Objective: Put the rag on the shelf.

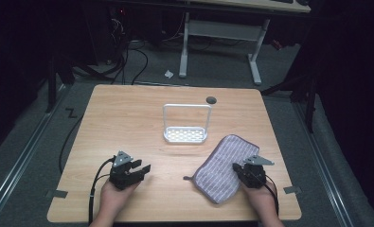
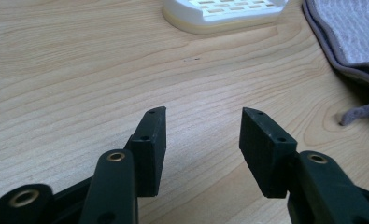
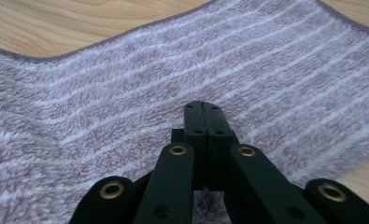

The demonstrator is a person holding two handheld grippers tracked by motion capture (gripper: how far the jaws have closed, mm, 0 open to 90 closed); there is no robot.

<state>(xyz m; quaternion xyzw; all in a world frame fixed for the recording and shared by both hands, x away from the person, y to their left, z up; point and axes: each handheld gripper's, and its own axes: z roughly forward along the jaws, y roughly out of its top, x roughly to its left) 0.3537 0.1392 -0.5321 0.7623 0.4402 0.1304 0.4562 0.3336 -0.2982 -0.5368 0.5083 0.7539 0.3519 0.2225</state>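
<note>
**Right tool closed over towel, left tool open over bare table**

Right tool [image 1: 241, 169]: your jaws are fully together, tips meeting on top of the purple striped towel [image 1: 225, 166]. In the right gripper view the tool [image 3: 203, 106] sits on the pile of the towel [image 3: 126, 93]; can't tell if any fabric is actually pinched between the pads. Your right hand [image 1: 262, 198] comes in from the bottom edge, just behind it.

Left tool [image 1: 141, 170]: jaws stand apart at a medium gap, nothing between them. Left gripper view shows the tool [image 2: 203, 122] over bare wood, pointing toward the towel's hem and its small hanging loop [image 2: 355, 114]. Your left hand [image 1: 113, 196] holds it near the front left of the table [image 1: 128, 109].

Towel lies crumpled at front right of the table, one corner toward the white rack [image 1: 186, 124]. Rack stands mid-table, upright wire frame over a slotted white base, just apart from the towel. Small dark round spot [image 1: 211, 100] sits behind the rack.
</note>
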